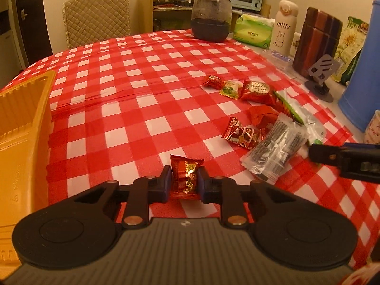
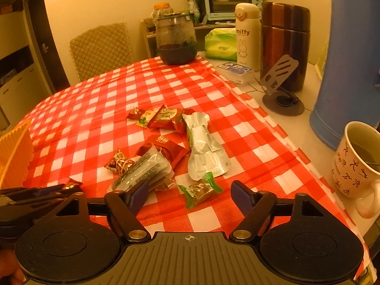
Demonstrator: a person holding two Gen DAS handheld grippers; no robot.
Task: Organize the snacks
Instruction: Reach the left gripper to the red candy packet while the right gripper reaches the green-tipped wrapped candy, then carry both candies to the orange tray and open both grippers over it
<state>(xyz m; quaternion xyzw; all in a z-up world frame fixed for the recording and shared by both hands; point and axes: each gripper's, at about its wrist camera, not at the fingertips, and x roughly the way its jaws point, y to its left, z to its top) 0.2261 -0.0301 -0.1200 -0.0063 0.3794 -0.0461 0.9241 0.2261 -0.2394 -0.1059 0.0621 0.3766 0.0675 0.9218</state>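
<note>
My left gripper [image 1: 184, 173] is shut on a red foil snack packet [image 1: 186, 180], held upright just above the checked tablecloth [image 1: 133, 109]. My right gripper [image 2: 190, 188] stands open over the cloth. A green-wrapped candy [image 2: 200, 191] lies between its fingers, and the pads are clear of it. Just beyond lies the snack pile: a clear packet with dark contents [image 2: 142, 171], a silver pouch [image 2: 204, 152] and several red packets [image 2: 166, 116]. The same pile [image 1: 256, 90] shows to the right in the left wrist view. A yellow tray [image 1: 19, 123] sits at the left edge.
Along the table's right side stand a glass jar [image 1: 211, 19], a tissue pack [image 1: 253, 32], a white miffy bottle [image 2: 247, 35], a brown flask [image 2: 285, 45], a grey phone stand [image 2: 280, 87], a blue container [image 2: 351, 66] and a full mug [image 2: 356, 163]. A padded chair [image 1: 97, 16] is behind.
</note>
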